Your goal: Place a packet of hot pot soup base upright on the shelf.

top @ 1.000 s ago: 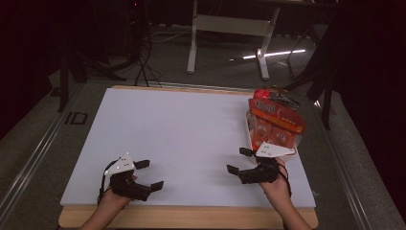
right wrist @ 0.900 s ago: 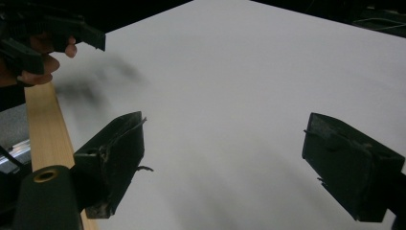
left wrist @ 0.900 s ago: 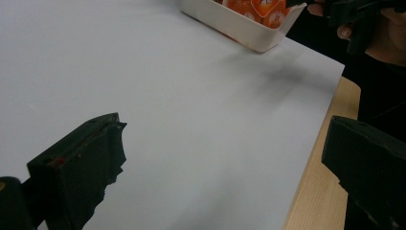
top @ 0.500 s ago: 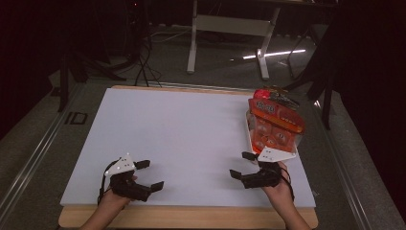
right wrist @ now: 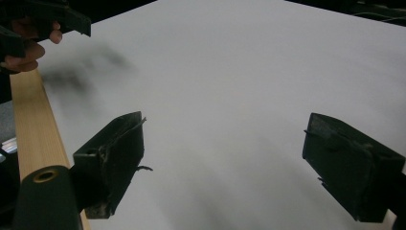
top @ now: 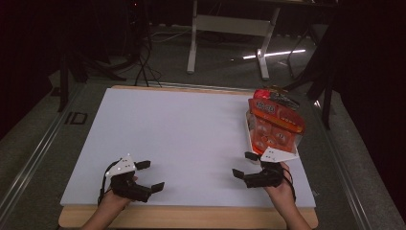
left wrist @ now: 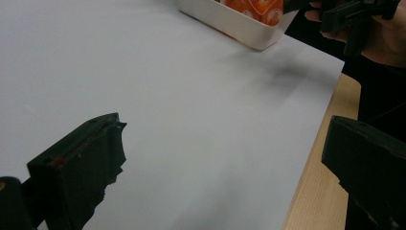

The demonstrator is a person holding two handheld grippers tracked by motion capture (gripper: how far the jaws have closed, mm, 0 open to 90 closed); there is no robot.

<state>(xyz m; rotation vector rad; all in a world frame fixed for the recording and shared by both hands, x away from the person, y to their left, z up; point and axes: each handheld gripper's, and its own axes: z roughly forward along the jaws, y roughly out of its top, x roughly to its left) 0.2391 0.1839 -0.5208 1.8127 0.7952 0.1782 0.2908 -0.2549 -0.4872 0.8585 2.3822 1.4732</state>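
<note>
Now, view by view:

High view – left gripper (top: 150, 175): low over the near left part of the white board (top: 191, 139), jaws spread wide, nothing between them; the person's left hand (top: 117, 189) holds it from the near edge.
High view – right gripper (top: 245, 164): over the near right part of the board, jaws parted and empty, right hand (top: 280, 184) behind it.
High view – orange packets (top: 274, 122): stacked in a white tray (top: 251, 139) at the right edge of the board, just beyond the right gripper; whether its grey plate touches the tray I cannot tell.

Left gripper view – own jaws: wide apart, bare white board between them, one jaw over the wooden table edge (left wrist: 316, 191).
Left gripper view – tray (left wrist: 234, 26): at the far top, orange packets (left wrist: 253, 5) inside; right gripper (left wrist: 352, 19) beside it, well apart from the left.

Right gripper view – own jaws: wide apart over plain board, holding nothing.
Right gripper view – left gripper (right wrist: 67, 17): top left corner, near the wooden edge (right wrist: 36, 129).
</note>
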